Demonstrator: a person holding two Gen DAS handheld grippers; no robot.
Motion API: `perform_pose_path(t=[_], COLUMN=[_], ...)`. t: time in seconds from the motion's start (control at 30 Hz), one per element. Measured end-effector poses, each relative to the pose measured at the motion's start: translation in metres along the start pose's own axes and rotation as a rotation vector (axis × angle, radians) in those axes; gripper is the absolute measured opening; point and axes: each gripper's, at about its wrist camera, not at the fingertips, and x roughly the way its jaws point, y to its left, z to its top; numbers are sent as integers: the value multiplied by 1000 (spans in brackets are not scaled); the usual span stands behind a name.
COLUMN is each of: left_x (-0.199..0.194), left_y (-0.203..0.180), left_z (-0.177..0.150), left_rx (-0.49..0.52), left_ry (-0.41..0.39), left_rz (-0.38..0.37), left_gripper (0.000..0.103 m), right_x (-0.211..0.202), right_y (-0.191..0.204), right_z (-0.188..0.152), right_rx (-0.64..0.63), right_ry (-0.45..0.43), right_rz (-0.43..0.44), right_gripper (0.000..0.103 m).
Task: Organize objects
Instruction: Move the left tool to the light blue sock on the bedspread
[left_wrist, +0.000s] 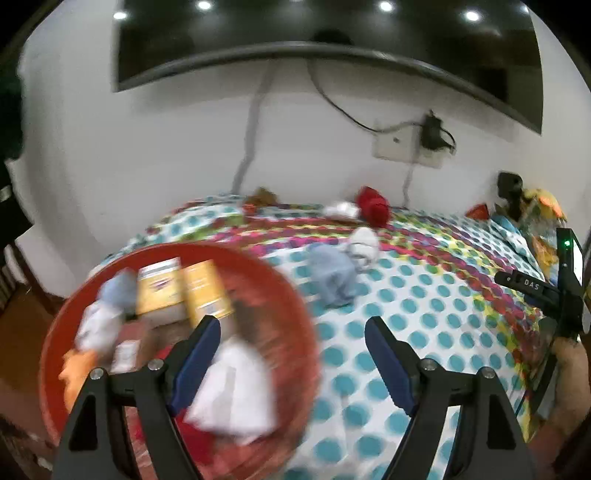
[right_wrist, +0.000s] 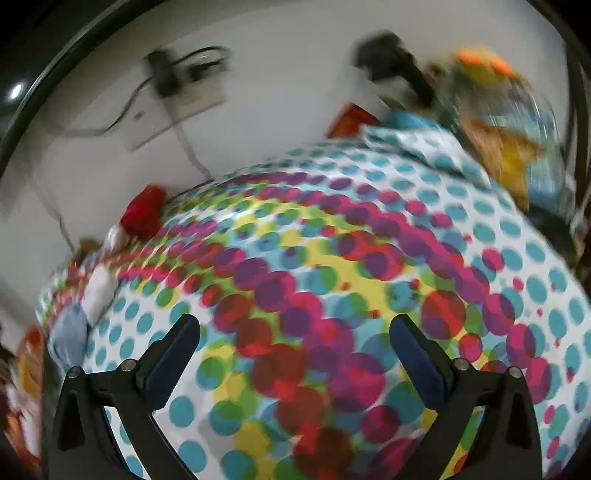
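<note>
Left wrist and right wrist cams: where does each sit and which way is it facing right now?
Left wrist: on the left claw, looking down along its open fingers over the red basket and the dotted bedspread toward the wall; the right claw's body shows at the edge.
Right wrist: on the right claw, open and empty, tilted down at the bedspread.
Shared: the bedspread, the red cloth, the blue cloth, the wall socket.
</note>
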Motion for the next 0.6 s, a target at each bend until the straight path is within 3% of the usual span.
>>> perform_pose_path(t=[0.1, 0.2, 0.6], left_x=[29, 58, 155], left_y=[-23, -44, -74], left_z=[19, 34, 48], left_rx=[5, 37, 123], left_ry=[43, 57, 223], left_rz=[-6, 30, 152], left_gripper=[83, 83, 83], right_x=[1, 4, -4], right_y=[-14, -13, -23], right_z=[-2, -1, 2], right_rx=[76, 72, 110], right_ry=[-3, 1, -16], right_rz=[63, 65, 115], right_gripper=[103, 103, 103])
